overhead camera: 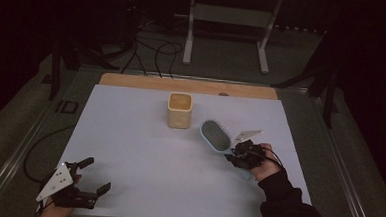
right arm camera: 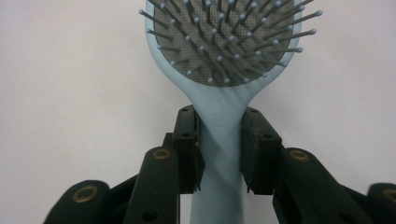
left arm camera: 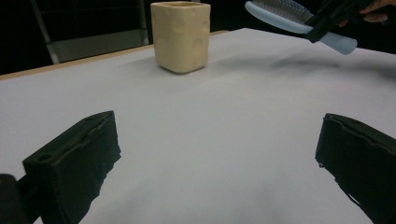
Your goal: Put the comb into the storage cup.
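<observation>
Nearest the high camera, at the table's near left corner, left gripper (overhead camera: 91, 174) rests low over the white table cover (overhead camera: 143, 161), jaws spread wide, nothing between them; its own view shows both black pads far apart over bare cover. Right gripper (overhead camera: 232, 155), right of centre, jaws narrowed and clamped on the neck of the hairbrush (overhead camera: 216, 136), pads pressing the pale blue handle from both sides in the right gripper view. Brush head light blue, grey cushion, bristles facing up, pointing away from the person toward the cup. From the left gripper view the brush hangs clear of the cover, shadow beneath. Cream square cup (overhead camera: 180, 110) stands upright at centre back, just left of the brush head, apart from it.
</observation>
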The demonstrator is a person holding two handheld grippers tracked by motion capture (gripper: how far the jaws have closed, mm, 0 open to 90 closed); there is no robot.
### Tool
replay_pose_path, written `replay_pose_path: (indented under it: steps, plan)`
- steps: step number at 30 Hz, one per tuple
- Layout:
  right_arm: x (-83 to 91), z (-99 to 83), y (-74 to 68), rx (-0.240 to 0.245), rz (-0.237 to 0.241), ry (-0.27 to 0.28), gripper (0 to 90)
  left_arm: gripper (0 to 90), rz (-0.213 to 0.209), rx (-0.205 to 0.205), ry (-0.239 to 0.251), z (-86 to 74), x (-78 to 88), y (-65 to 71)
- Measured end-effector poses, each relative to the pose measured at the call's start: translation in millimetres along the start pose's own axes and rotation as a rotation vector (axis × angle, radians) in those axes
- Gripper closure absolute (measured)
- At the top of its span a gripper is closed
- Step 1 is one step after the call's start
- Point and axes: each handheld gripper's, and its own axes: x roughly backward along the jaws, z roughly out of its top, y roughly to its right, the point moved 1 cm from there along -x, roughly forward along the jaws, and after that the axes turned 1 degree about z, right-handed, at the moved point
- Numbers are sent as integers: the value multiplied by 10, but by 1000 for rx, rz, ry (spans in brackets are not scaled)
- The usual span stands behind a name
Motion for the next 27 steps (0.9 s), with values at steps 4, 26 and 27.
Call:
replay_pose_path:
  steps: [4, 26, 27]
  plan:
    - [4, 100, -25, 12, -2, 26, 703, 0, 2, 0, 0, 0, 3, -1]
    - [3, 642, -105, -16, -14, 199, 702, 0, 2, -1, 1, 3, 10, 0]
    - [-1, 660, -110, -19, -17, 207, 703, 0, 2, 1, 0, 1, 9, -2]
